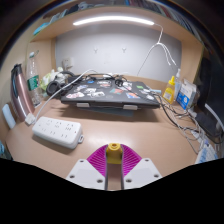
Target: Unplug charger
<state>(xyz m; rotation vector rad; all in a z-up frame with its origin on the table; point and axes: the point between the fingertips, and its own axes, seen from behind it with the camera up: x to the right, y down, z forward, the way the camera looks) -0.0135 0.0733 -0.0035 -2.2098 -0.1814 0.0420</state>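
Observation:
My gripper point(114, 152) is low over the wooden table, and its magenta pads point(98, 160) are drawn close together. A small yellow charger-like piece point(114, 149) sits pinched between the fingertips, with both pads against it. No cable shows on it. A white power strip point(57, 129) lies on the table ahead and to the left of the fingers, well apart from them. I cannot tell what is plugged into it.
A closed laptop covered in stickers point(110, 96) lies beyond the fingers at mid-table. Cables point(172, 112) trail to its right, and a white cord point(157, 50) hangs from the shelf above. A yellow bottle point(169, 92) stands at the right, with bottles and clutter point(30, 85) at the left.

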